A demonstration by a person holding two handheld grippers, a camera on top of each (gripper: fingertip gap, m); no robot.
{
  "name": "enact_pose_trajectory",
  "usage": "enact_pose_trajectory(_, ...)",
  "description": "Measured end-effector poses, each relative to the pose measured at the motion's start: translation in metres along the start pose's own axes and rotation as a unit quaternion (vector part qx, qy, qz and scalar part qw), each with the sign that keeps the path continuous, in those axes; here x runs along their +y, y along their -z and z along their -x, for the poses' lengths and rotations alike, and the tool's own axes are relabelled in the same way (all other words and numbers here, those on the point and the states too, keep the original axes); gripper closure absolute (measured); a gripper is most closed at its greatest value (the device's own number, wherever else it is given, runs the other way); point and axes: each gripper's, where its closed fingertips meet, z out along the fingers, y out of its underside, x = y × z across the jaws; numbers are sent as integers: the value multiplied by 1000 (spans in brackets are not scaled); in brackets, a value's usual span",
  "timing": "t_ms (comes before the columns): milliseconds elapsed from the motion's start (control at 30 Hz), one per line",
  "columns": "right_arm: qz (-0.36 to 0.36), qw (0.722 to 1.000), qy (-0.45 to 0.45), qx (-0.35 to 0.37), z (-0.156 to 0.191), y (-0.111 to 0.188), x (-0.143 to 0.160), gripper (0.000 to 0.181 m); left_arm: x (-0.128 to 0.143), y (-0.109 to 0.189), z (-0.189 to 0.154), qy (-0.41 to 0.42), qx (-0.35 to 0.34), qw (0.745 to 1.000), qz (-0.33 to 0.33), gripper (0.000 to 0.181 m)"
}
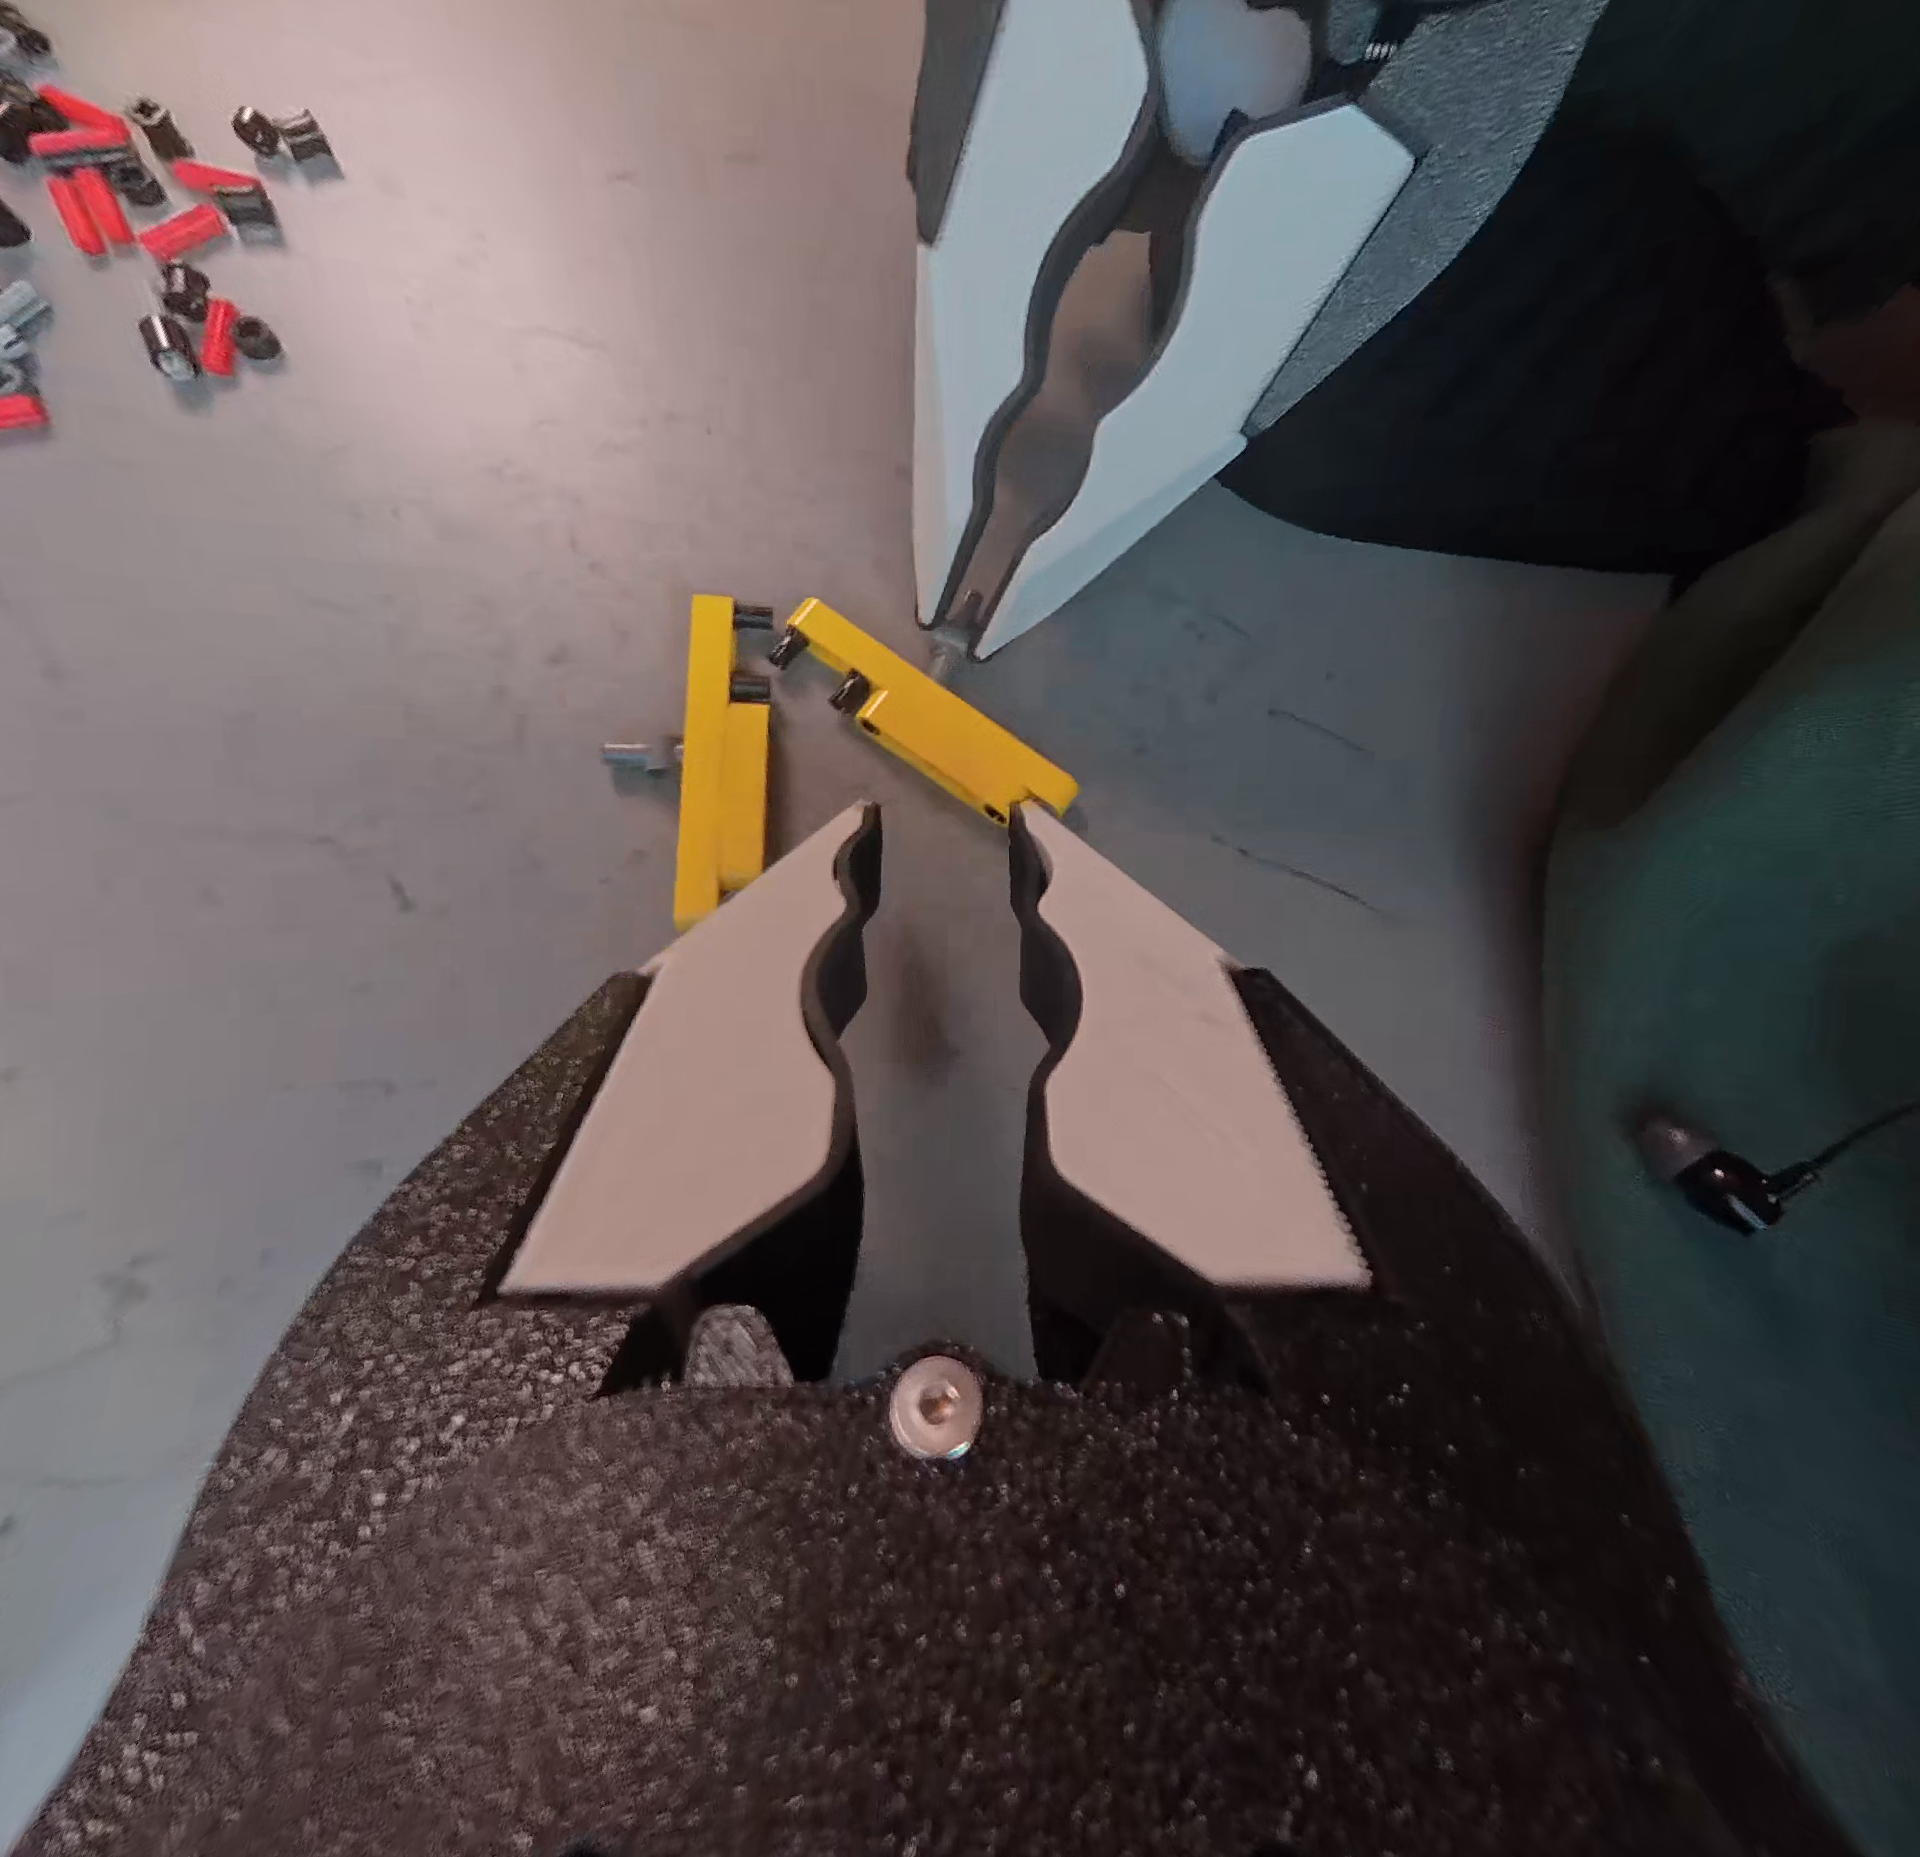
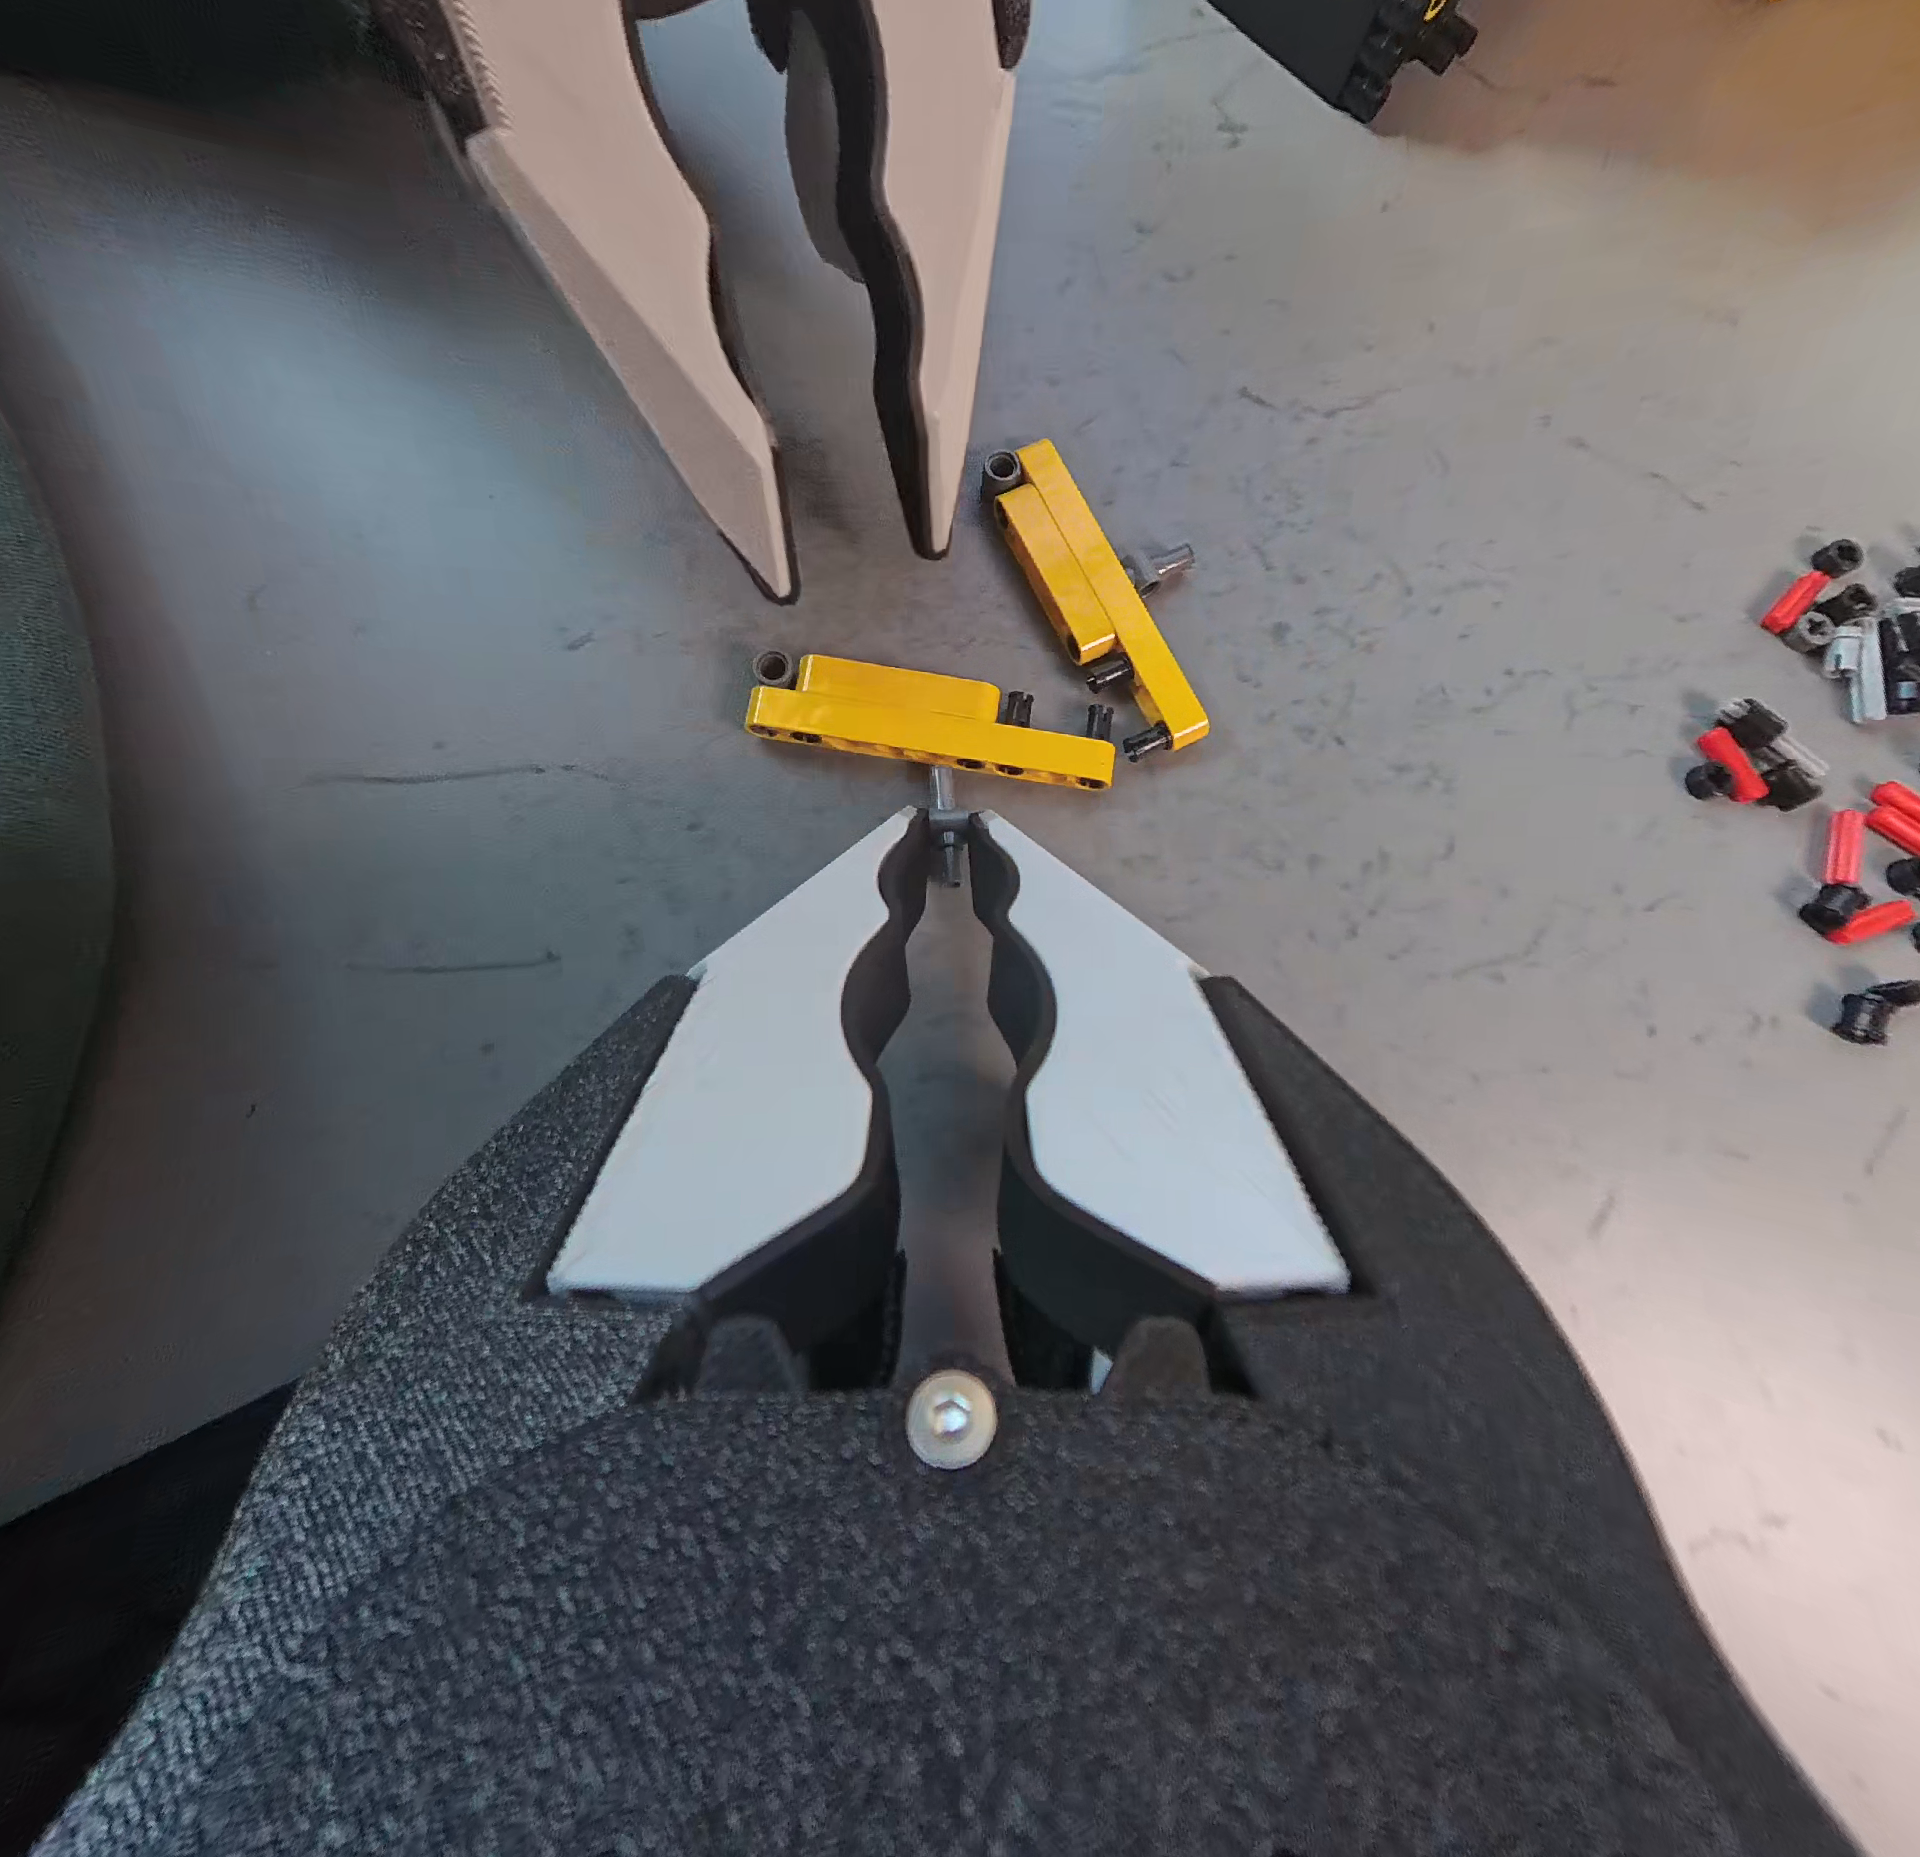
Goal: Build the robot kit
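While the right gripper [image 2: 945, 820] pinches a small grey pin [image 2: 945, 836] between its fingertips, the pin's thin end points at, and seems to touch, the side of the near yellow beam [image 2: 930, 721] that lies flat on the grey table [image 2: 1403, 976]. Whether the pin has entered a hole cannot be told. That beam is a stacked pair of yellow strips with short black pegs sticking up from it and a grey bush at one end.

Opposite, the left gripper [image 1: 943, 815] has its fingers spread with nothing between them; its tips hover at the beam's far end, one fingertip just beside the beam's corner.

A second yellow beam [image 2: 1101, 586], built the same way with black pegs, lies at an angle close by, and another grey pin [image 2: 1162, 564] rests against its outer side. Farther off sits a loose heap of red and black connectors [image 2: 1839, 768], and a black and yellow block [image 2: 1340, 10] stands at the table's far edge.
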Motion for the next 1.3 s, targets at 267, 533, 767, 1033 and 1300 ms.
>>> enact_pose_trajectory(267, 2, 1000, -2, 12, -3, 0, 0, 174, 1, -22, -13, -14, 9, 1000, 12, 161)
enact_pose_trajectory(533, -4, 1000, 4, -4, -1, -1, 0, 174, 2, -13, -19, -30, 39, 999, 3, 159)
enact_pose_trajectory(767, -6, 1000, 0, -21, 0, -1, 0, 174, 10, -5, -2, -95, 21, 995, 22, 149)
enact_pose_trajectory(1033, -5, 1000, 7, -29, 4, -1, 0, 174, 7, -21, -2, -120, 15, 992, 26, 137)
enact_pose_trajectory(1300, -6, 999, 17, -37, 6, -2, -1, 175, 6, -22, -2, -117, 10, 993, 22, 140)
